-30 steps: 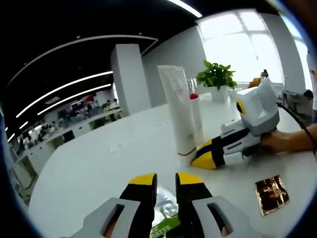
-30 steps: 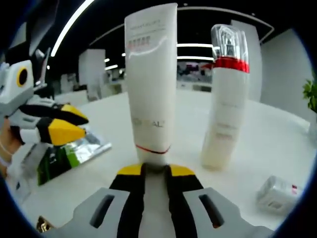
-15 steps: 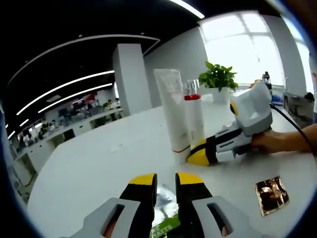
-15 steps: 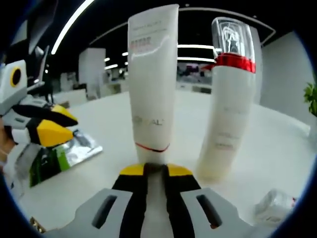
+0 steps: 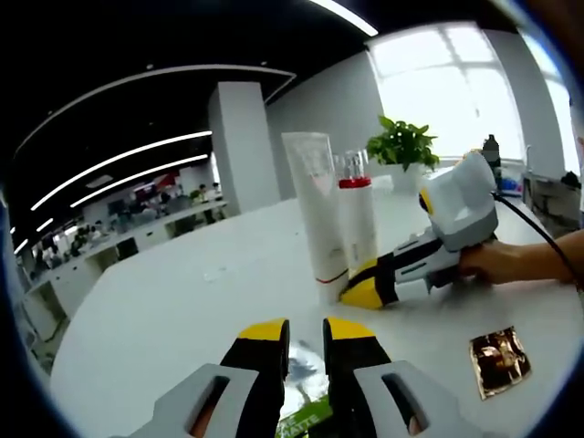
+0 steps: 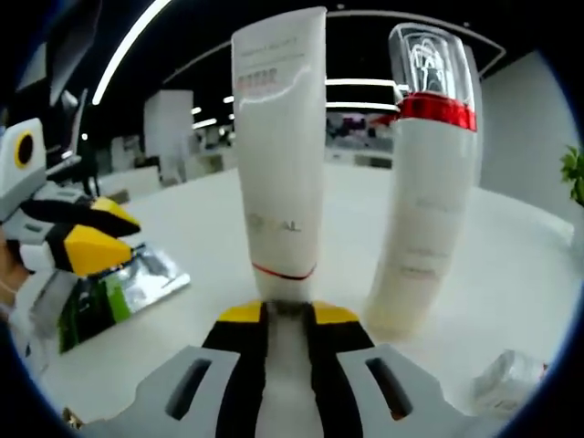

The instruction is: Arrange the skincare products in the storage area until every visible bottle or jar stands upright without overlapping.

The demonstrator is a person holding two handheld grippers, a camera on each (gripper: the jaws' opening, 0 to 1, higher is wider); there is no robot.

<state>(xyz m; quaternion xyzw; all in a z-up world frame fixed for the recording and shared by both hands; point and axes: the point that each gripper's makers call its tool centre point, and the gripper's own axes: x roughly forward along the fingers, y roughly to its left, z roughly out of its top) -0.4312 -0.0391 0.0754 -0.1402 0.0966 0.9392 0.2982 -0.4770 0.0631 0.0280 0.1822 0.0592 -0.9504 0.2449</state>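
A tall white tube stands cap-down on the white table, and my right gripper is shut on its cap. Just right of it stands a white bottle with a red band and clear cap, close to the tube. In the left gripper view the tube and bottle stand mid-table with the right gripper at the tube's base. My left gripper hovers low over a silver and green sachet, jaws nearly together with nothing seen between them. That left gripper appears at the left of the right gripper view.
A small clear jar lies on its side at the lower right of the right gripper view. A brown foil square lies on the table near a person's hand. A potted plant stands at the far edge.
The right gripper has carried the tube leftward until it stands close beside the red-banded bottle. The left gripper has stayed over the sachet.
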